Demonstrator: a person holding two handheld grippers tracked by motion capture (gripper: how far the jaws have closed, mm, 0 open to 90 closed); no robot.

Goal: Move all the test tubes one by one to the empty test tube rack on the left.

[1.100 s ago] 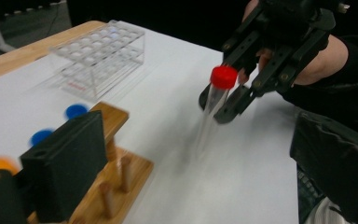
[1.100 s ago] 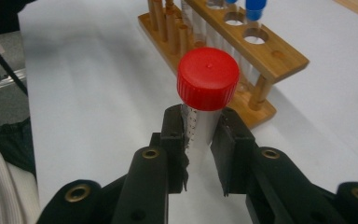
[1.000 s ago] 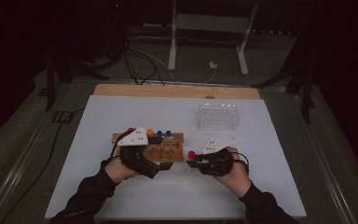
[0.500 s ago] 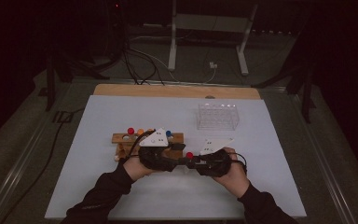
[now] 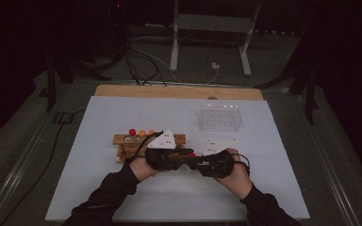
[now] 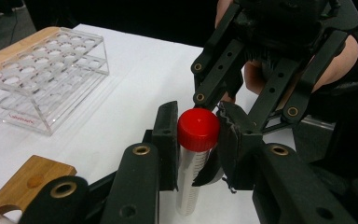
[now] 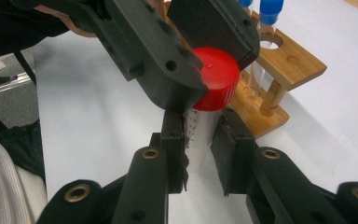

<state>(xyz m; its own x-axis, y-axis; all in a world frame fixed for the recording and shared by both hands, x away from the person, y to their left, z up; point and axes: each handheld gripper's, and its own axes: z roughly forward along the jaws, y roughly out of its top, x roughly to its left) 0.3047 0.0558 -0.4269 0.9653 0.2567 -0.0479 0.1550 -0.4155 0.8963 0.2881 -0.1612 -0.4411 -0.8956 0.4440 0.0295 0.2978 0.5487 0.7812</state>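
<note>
Red plastic marks the cap of a clear tube held between the two tools, just in front of the person's body. The right hand-held gripper pinches the tube's body, jaws pressed against its sides. The left hand-held gripper has just been closing, and its pads now sit against the red cap from both sides, the cap between them.

As a judgement: the tube is out of the wooden rack, which lies just behind the left hand-held gripper and holds other capped tubes, and the cap is gripped but not yet off. Unscrewing it looks like the step in hand; where the tube goes afterwards is open, perhaps the clear plastic rack beyond the right hand-held gripper.

The white worktop is bare to the right of the right hand-held gripper and toward the person, so there is free room there. The wooden rack stands near the left one, and a wide swing that way could knock it.
</note>
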